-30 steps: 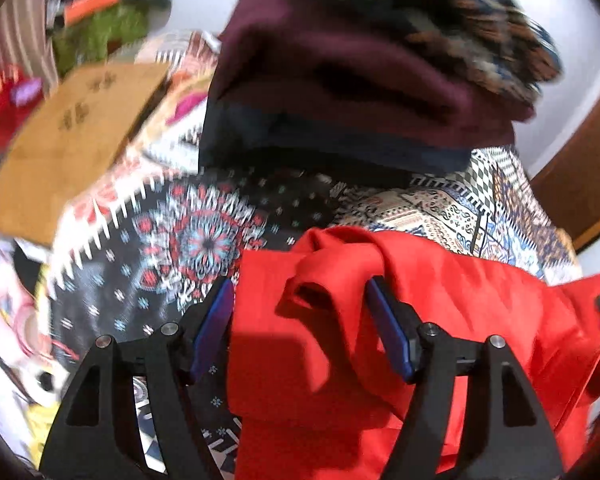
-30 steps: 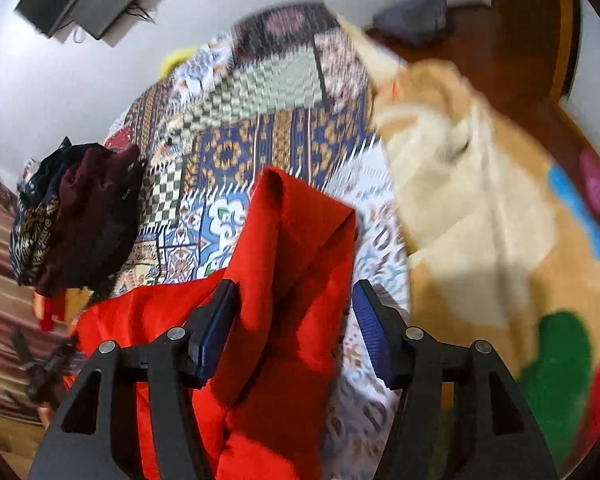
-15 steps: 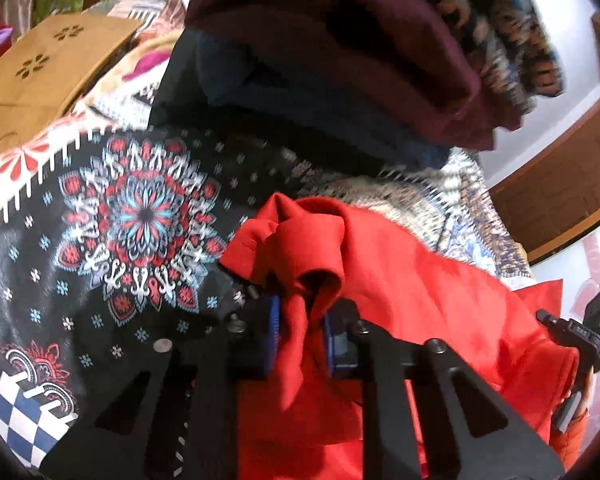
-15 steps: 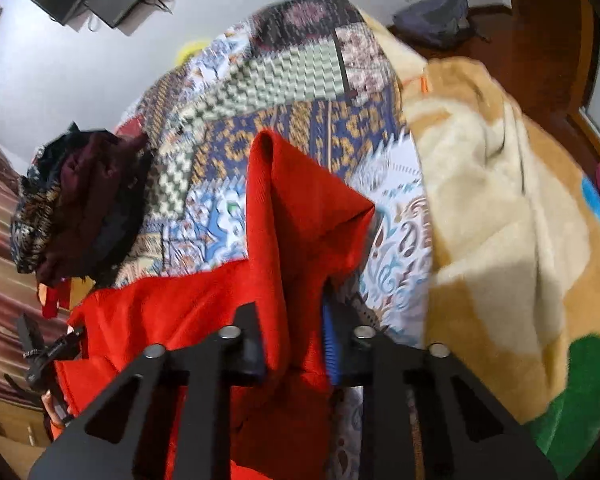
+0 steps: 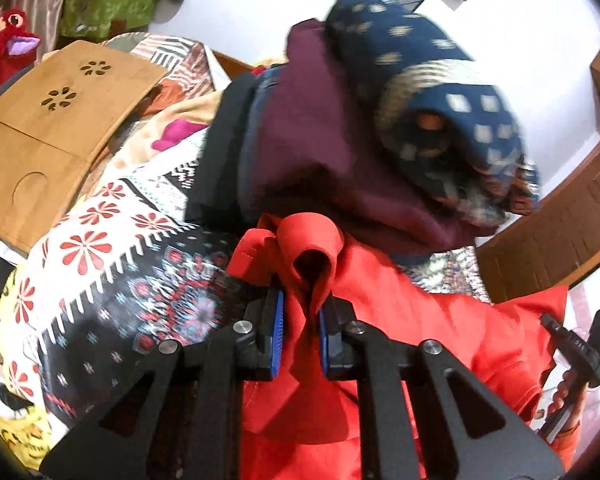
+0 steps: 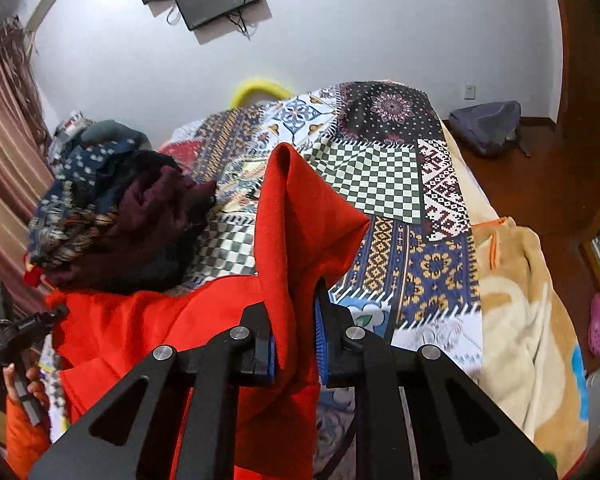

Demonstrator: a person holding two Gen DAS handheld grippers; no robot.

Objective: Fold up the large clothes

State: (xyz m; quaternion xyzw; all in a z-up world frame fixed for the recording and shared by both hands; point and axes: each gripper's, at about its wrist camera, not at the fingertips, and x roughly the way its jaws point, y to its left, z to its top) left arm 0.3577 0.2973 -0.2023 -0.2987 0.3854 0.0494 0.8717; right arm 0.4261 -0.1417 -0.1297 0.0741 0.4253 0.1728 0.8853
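We see the left gripper with blue-padded fingers clenched on a bunched fold of the red garment; right gripper likewise pinches a raised ridge of the same garment; both sets of fingers just closed onto the cloth; it lies on the patchwork bedspread, just beside a pile of dark clothes; wooden lap tray at left.
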